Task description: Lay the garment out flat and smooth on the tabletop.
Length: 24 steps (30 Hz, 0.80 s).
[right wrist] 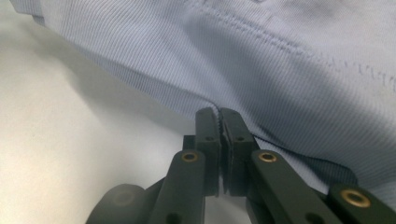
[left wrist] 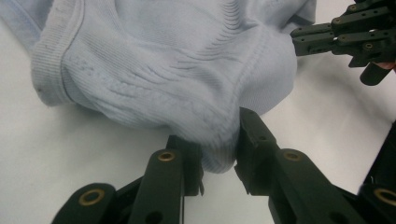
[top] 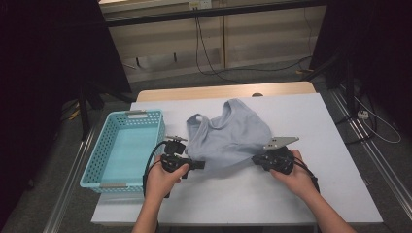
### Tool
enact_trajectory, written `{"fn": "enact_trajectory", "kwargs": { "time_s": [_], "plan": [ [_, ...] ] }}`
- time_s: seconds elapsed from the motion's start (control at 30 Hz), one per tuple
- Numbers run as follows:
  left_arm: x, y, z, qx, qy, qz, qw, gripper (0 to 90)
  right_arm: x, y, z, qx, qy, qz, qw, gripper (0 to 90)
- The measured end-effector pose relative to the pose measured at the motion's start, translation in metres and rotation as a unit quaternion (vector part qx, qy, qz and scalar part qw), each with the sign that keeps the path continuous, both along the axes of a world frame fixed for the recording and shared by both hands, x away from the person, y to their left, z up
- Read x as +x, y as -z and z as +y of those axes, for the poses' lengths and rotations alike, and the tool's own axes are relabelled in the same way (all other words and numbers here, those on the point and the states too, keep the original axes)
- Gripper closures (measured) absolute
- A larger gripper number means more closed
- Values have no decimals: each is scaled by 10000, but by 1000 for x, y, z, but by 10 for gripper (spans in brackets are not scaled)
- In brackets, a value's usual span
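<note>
Lying crumpled at the middle of the white desk (top: 301, 126), the pale blue ribbed-knit garment (top: 231, 136) has a turquoise lattice-walled basket (top: 104, 145) to its left, seen from above. The left gripper (left wrist: 219, 154) has a bunched fold of the hem between its fingers (left wrist: 254, 140), which stand a little apart, lightly pinching it. The right gripper (right wrist: 219, 121) has its black serrated fingers (right wrist: 205, 135) clamped tight on the stitched hem edge.

Light blue perforated basket (top: 108, 154) sits along the left edge of the white surface (top: 291, 189), empty. Black cables (top: 228, 73) trail on the floor beyond the far edge.
</note>
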State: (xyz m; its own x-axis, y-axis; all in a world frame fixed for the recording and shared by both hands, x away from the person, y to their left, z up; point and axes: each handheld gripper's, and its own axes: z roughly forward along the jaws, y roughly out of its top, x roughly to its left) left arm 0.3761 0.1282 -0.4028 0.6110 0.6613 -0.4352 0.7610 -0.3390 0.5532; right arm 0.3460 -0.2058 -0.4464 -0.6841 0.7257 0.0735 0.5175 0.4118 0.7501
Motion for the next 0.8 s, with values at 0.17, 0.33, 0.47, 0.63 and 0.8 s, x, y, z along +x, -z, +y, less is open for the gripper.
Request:
{"fn": "enact_trajectory", "kwargs": {
  "time_s": [0.17, 0.33, 0.47, 0.63, 0.8],
  "plan": [
    [-6, 0, 0, 74, 27, 82, 9999, 757, -3, 4, -1, -17, -41, 115, 9999, 875],
    [-9, 7, 5, 166, 0, 174, 9997, 773, -7, 4, 1, -37, -88, 163, 9998, 872],
    [-6, 14, 6, 190, -56, 255, 9995, 778, -7, 4, 0, 4, -74, 160, 9998, 864],
    [-5, 15, 7, 215, -52, 287, 9993, 783, -6, 0, -5, 108, -27, 112, 9999, 809],
    [-4, 18, 6, 250, -20, 346, 9991, 785, -5, -7, -14, 204, 203, -135, 9995, 693]
  ]
}}
